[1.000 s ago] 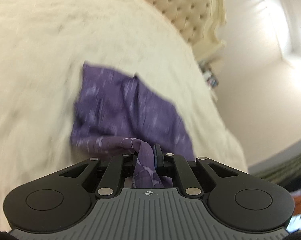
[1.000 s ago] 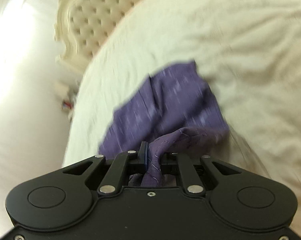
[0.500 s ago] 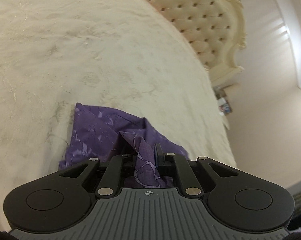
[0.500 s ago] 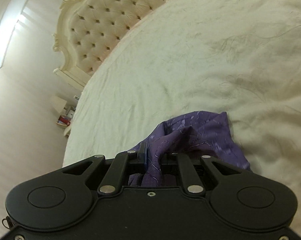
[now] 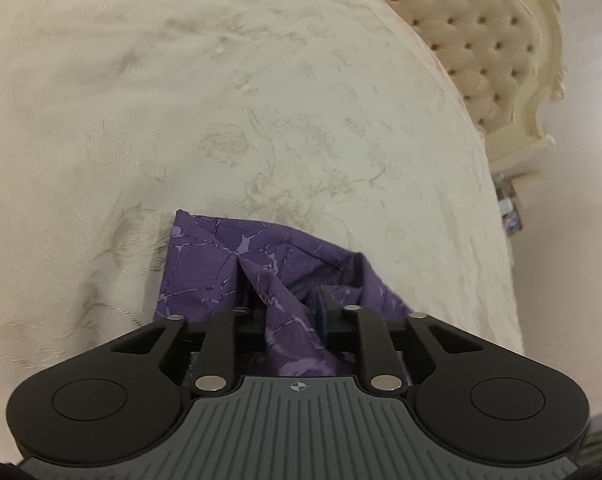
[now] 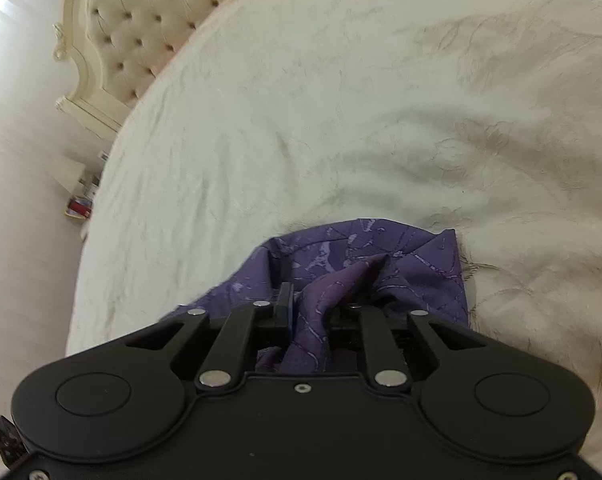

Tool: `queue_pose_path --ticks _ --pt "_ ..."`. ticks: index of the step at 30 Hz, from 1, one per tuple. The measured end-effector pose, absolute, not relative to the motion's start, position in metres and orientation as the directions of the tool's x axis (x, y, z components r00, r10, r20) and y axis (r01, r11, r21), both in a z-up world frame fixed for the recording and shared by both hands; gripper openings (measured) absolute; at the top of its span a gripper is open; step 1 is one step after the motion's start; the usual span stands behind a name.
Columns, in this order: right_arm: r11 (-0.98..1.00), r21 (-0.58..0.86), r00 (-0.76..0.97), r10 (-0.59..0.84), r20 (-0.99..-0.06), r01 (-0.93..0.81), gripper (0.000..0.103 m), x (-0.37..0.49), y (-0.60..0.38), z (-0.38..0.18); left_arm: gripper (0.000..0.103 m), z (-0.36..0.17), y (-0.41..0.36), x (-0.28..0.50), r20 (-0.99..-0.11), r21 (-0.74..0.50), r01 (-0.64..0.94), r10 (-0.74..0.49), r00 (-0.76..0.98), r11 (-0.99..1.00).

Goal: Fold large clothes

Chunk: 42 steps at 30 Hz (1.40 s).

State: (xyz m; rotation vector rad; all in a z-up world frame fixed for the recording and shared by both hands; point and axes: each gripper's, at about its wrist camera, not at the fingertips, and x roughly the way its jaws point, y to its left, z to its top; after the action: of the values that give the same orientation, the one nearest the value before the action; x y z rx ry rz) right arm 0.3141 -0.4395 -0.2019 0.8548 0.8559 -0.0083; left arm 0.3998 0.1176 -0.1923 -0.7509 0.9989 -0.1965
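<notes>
1. the purple garment (image 5: 221, 264) lies bunched at the lower centre of both views on the cream bedspread (image 5: 261, 100). it looks light, limp and slippery, so take it by a corner or hem.
2. the left gripper (image 5: 285, 304) and right gripper (image 6: 313, 300) have just been opening, and a fold sits loosely between each pair of jaws.
3. the tufted headboard (image 6: 141, 28) is at the upper left of the right view.

Purple garment (image 5: 205, 264) veined with pale lilac lines, on a cream bedspread (image 5: 261, 100) faintly flowered; headboard (image 5: 481, 28) ivory, tufted.
</notes>
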Motion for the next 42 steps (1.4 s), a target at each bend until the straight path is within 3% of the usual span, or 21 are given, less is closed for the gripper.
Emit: queue_pose_path --ticks 4,6,7,10,12,13,19,28,33,38,39,41,42 --pt "0.692 0.651 0.667 0.329 -0.669 0.312 0.042 0.323 -0.440 -0.211 0.042 -0.196 0.123 0.407 -0.661 -0.681 -0.168 -0.498 0.562 0.713" --pt "0.705 0.646 0.669 0.331 -0.666 0.294 0.054 0.325 -0.439 -0.212 0.070 -0.191 0.124 0.409 -0.656 -0.658 -0.144 -0.468 0.592 0.739" --pt "0.707 0.648 0.674 0.334 -0.659 0.284 0.057 0.326 -0.439 -0.212 0.074 -0.187 0.125 0.410 -0.646 -0.649 -0.132 -0.452 0.615 0.749" --pt "0.703 0.659 0.695 0.332 -0.637 0.268 0.066 0.326 -0.440 -0.207 0.074 -0.177 0.131 0.413 -0.625 -0.650 -0.134 -0.426 0.654 0.748" --pt "0.720 0.644 0.716 0.304 -0.628 0.260 0.082 0.326 -0.440 -0.200 0.075 -0.168 0.132 0.414 -0.631 -0.626 -0.135 -0.398 0.666 0.768" --pt "0.741 0.623 0.729 0.280 -0.625 0.250 0.084 0.325 -0.438 -0.194 0.075 -0.161 0.129 0.413 -0.634 -0.606 -0.121 -0.385 0.671 0.787" --pt "0.862 0.491 0.724 0.260 -0.639 0.124 0.085 0.315 -0.407 -0.170 0.075 -0.141 0.074 0.397 -0.683 -0.427 0.053 -0.361 0.635 0.902" --pt "0.945 0.269 0.600 0.325 -0.731 -0.184 0.083 0.303 -0.297 -0.179 0.075 -0.187 -0.018 0.383 -0.765 -0.285 0.297 -0.403 0.502 0.911" --pt "0.959 0.115 0.565 0.246 -0.788 -0.257 0.083 0.315 -0.278 -0.196 0.075 -0.218 0.006 0.410 -0.815 -0.184 0.200 -0.263 0.517 0.962" --pt "0.990 0.098 0.558 0.140 -0.818 -0.105 0.086 0.337 -0.322 -0.214 0.075 -0.232 0.059 0.442 -0.839 -0.167 0.051 -0.169 0.518 0.985" --pt "0.994 0.089 0.546 0.108 -0.831 -0.062 0.087 0.341 -0.332 -0.218 0.085 -0.237 0.067 0.447 -0.858 -0.128 0.019 -0.120 0.499 0.992" --pt "0.992 0.125 0.535 0.101 -0.839 0.009 0.087 0.346 -0.352 -0.224 0.095 -0.245 0.083 0.454 -0.865 -0.185 -0.009 -0.158 0.475 0.983" --pt "0.989 0.144 0.529 0.105 -0.842 0.033 0.087 0.347 -0.359 -0.225 0.095 -0.249 0.089 0.457 -0.869 -0.220 -0.027 -0.183 0.460 0.975"
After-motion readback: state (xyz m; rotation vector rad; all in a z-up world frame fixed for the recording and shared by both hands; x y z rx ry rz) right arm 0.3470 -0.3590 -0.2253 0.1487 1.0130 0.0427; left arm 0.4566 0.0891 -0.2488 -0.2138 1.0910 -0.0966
